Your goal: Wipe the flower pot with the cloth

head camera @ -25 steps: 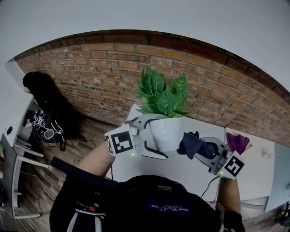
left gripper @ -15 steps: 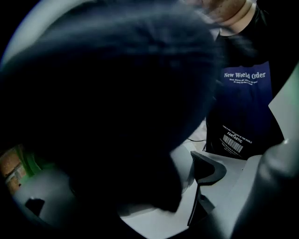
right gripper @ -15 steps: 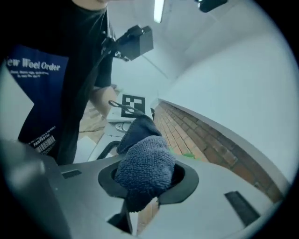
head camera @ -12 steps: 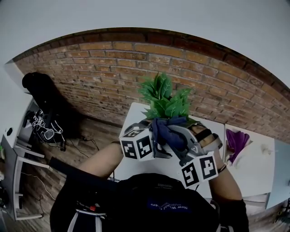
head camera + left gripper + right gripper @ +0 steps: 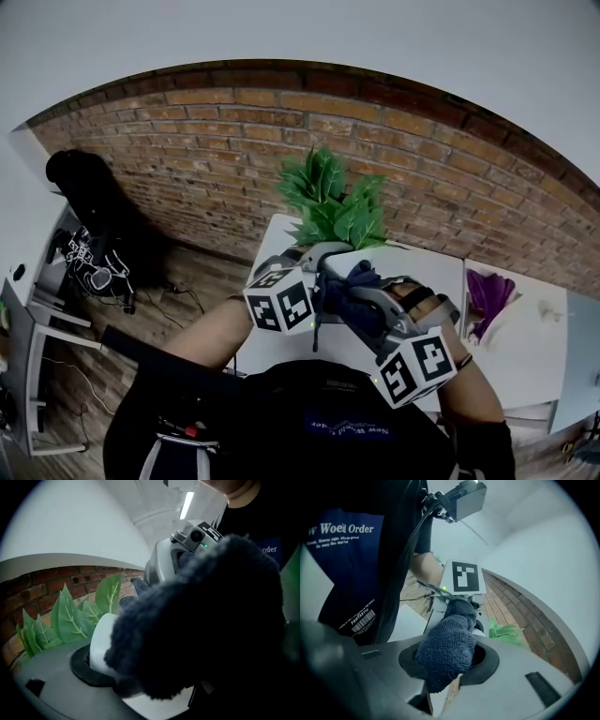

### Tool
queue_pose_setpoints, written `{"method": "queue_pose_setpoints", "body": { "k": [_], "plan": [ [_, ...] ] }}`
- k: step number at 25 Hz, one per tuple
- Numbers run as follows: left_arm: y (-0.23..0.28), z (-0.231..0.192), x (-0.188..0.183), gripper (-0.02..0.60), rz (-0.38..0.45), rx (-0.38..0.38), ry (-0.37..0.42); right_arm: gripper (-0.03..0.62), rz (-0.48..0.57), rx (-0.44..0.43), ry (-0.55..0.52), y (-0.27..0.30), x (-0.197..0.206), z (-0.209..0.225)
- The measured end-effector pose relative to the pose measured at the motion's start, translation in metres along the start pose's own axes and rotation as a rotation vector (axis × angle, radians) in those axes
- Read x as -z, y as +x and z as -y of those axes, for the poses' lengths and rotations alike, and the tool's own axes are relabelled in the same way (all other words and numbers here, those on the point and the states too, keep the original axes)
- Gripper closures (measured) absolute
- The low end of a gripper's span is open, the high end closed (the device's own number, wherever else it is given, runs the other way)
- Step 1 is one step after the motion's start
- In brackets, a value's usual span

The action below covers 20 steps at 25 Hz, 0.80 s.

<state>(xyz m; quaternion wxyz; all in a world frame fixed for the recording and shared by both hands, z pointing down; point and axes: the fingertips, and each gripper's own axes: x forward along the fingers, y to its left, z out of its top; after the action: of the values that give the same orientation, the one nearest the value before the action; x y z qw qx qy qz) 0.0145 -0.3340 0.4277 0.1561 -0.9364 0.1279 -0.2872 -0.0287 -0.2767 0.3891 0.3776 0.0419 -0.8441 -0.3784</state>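
Observation:
A white flower pot point(image 5: 104, 641) with a green leafy plant point(image 5: 330, 202) sits between the jaws of my left gripper point(image 5: 314, 270), which grips it at table height. My right gripper point(image 5: 364, 302) is shut on a dark blue fluffy cloth point(image 5: 447, 651) and presses it against the near side of the pot. In the head view the cloth point(image 5: 349, 292) hides most of the pot; only its rim point(image 5: 339, 248) shows. In the left gripper view the cloth point(image 5: 201, 616) fills the right half and hides the far jaw.
The pot stands over a white table point(image 5: 281, 234) by a brick wall point(image 5: 187, 159). A purple flower-like thing point(image 5: 487, 295) lies on a second white table point(image 5: 530, 352) at the right. A black bag point(image 5: 89, 202) and a wooden floor lie at the left.
My right gripper has swung left from beside the pot and brought the cloth onto it. Over the last half second the cloth slid slightly down and the plant shifted a little left.

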Motion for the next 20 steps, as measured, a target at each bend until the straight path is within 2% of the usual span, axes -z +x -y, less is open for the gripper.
{"method": "queue_pose_setpoints", "body": {
  "k": [4, 6, 8, 10, 12, 13, 16, 20],
  "plan": [
    [0.000, -0.001, -0.004, 0.055, 0.017, -0.005, 0.009, 0.491, 0.036, -0.050, 0.058, -0.009, 0.002, -0.005],
    [-0.001, -0.002, -0.007, 0.055, 0.033, -0.002, -0.001, 0.491, 0.085, -0.043, 0.103, -0.017, 0.000, 0.000],
    [-0.003, -0.002, -0.009, 0.055, 0.050, 0.003, -0.008, 0.491, 0.165, 0.026, 0.173, -0.028, -0.005, 0.019],
    [-0.005, -0.002, -0.012, 0.055, 0.055, 0.009, 0.004, 0.491, 0.209, 0.138, 0.224, -0.037, -0.004, 0.046],
    [-0.005, 0.000, -0.017, 0.055, 0.068, 0.016, 0.016, 0.491, 0.182, 0.230, 0.233, -0.038, 0.004, 0.067],
    [-0.005, 0.001, -0.020, 0.055, 0.079, 0.018, 0.016, 0.491, 0.159, 0.250, 0.231, -0.035, 0.008, 0.071],
    [-0.007, -0.002, -0.022, 0.055, 0.088, 0.001, 0.011, 0.491, 0.135, 0.213, 0.231, -0.027, 0.013, 0.061],
    [-0.013, -0.014, -0.013, 0.057, 0.074, -0.045, -0.014, 0.491, 0.124, 0.080, 0.201, -0.021, 0.010, 0.029]
  ]
}}
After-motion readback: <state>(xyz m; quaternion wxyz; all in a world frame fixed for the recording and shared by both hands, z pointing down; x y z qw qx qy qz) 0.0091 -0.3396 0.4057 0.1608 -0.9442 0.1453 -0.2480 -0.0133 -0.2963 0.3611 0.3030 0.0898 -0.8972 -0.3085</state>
